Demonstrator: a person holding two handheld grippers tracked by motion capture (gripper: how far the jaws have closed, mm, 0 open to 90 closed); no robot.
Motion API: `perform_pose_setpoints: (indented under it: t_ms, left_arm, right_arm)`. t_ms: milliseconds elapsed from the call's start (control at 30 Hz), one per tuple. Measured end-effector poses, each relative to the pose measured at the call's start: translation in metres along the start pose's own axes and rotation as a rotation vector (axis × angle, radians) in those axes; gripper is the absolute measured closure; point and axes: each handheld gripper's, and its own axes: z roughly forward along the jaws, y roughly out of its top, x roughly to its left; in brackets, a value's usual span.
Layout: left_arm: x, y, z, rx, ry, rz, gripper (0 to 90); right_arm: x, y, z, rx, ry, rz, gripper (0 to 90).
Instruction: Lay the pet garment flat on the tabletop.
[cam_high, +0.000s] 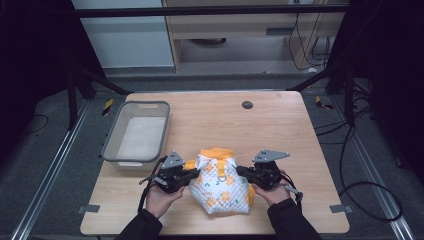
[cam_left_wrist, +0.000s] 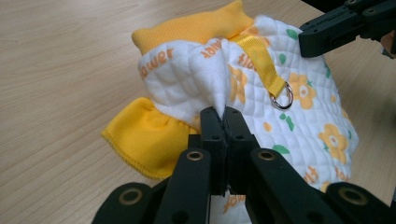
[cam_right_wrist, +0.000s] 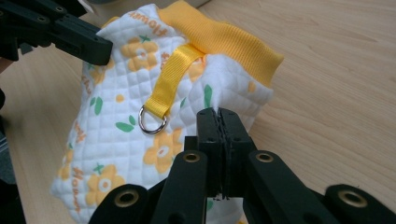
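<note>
Quilted white-and-yellow flowered garment (cam_high: 220, 182) sits at the lower centre of the table (cam_high: 280, 125), pinched at its sides by the left tool (cam_high: 192, 175) and right tool (cam_high: 243, 171), which should probably lift evenly so neither pinch slips.

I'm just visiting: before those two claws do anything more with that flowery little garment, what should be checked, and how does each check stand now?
1. Left gripper pinching the quilted garment: ok, jaws shut on fabric.
2. Right gripper pinching it: ok, shut on fabric.
3. Yellow strap and metal ring free of both jaws: ok.
4. Grey bin within reach and holding nothing: ok.
5. How deep each pinch goes: cannot tell.
</note>
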Motion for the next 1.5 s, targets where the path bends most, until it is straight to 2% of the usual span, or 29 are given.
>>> perform_pose_setpoints:
  t_ms: [233,367,400,500,633,700,733,767,833,867,900,933,967,1000,1033,1067,1133,1300,1333,1367,1467,1500]
  left_arm:
    - [-0.013,0.01,-0.013,-0.045,0.022,0.036,88.8]
    - [-0.022,0.021,-0.023,-0.077,0.048,0.07,88.8]
    - [-0.026,0.028,-0.027,-0.093,0.06,0.09,88.8]
    - [-0.028,0.037,-0.029,-0.1,0.068,0.102,88.8]
    - [-0.026,0.061,-0.028,-0.119,0.126,0.13,88.7]
    - [-0.017,0.073,-0.021,-0.13,0.159,0.114,88.5]
    - [-0.014,0.076,-0.017,-0.127,0.174,0.11,88.3]
    - [-0.009,0.08,-0.012,-0.121,0.199,0.105,88.3]
    - [0.004,0.084,0.001,-0.1,0.246,0.079,88.0]
    - [0.016,0.084,0.013,-0.099,0.27,0.03,86.9]
    - [0.016,0.084,0.013,-0.099,0.27,0.03,84.8]
    - [0.025,0.083,0.023,-0.129,0.305,0.008,77.9]
    - [0.025,0.083,0.023,-0.129,0.305,0.008,69.5]
    - [0.029,0.082,0.026,-0.14,0.338,0.007,69.5]
    - [0.033,0.08,0.029,-0.144,0.373,-0.002,60.2]
    - [0.037,0.078,0.028,-0.145,0.368,-0.013,53.7]
    - [0.04,0.074,0.024,-0.149,0.368,-0.021,46.4]
    - [0.043,0.06,0.003,-0.171,0.367,-0.019,38.8]
    - [0.043,0.057,-0.002,-0.162,0.363,-0.01,37.0]
    - [0.043,0.053,-0.007,-0.156,0.357,-0.002,37.0]
    - [0.038,0.04,-0.018,-0.133,0.338,0.013,35.1]
    - [0.036,0.035,-0.021,-0.12,0.334,0.026,35.1]
  right_arm:
    - [0.009,0.008,-0.01,-0.036,0.004,-0.023,88.6]
    - [0.014,0.017,-0.022,-0.082,0.014,-0.029,88.5]
    - [0.017,0.023,-0.027,-0.104,0.016,-0.037,88.5]
    - [0.019,0.03,-0.032,-0.124,0.011,-0.043,88.4]
    - [0.018,0.048,-0.032,-0.164,-0.032,-0.046,87.9]
    - [0.01,0.058,-0.025,-0.189,-0.076,-0.032,87.3]
    - [0.002,0.064,-0.016,-0.202,-0.117,-0.022,87.2]
    - [0.002,0.064,-0.016,-0.202,-0.117,-0.022,87.2]
    - [-0.007,0.067,-0.001,-0.193,-0.186,-0.022,86.6]
    - [-0.016,0.066,0.015,-0.186,-0.249,-0.026,83.0]
    - [-0.016,0.066,0.015,-0.186,-0.249,-0.026,83.0]
    - [-0.02,0.063,0.026,-0.175,-0.301,-0.028,78.5]
    - [-0.02,0.063,0.026,-0.175,-0.301,-0.028,78.5]
    - [-0.023,0.062,0.031,-0.162,-0.317,-0.032,75.8]
    - [-0.026,0.061,0.035,-0.15,-0.334,-0.038,72.9]
    - [-0.028,0.059,0.037,-0.137,-0.349,-0.038,71.6]
    - [-0.029,0.057,0.034,-0.138,-0.344,-0.034,67.6]
    - [-0.027,0.053,0.014,-0.14,-0.324,-0.046,57.2]
    - [-0.025,0.051,0.005,-0.14,-0.317,-0.054,53.0]
    - [-0.025,0.051,0.005,-0.14,-0.317,-0.054,53.0]
    - [-0.019,0.044,-0.014,-0.146,-0.289,-0.063,45.3]
    - [-0.019,0.044,-0.014,-0.146,-0.289,-0.063,45.3]
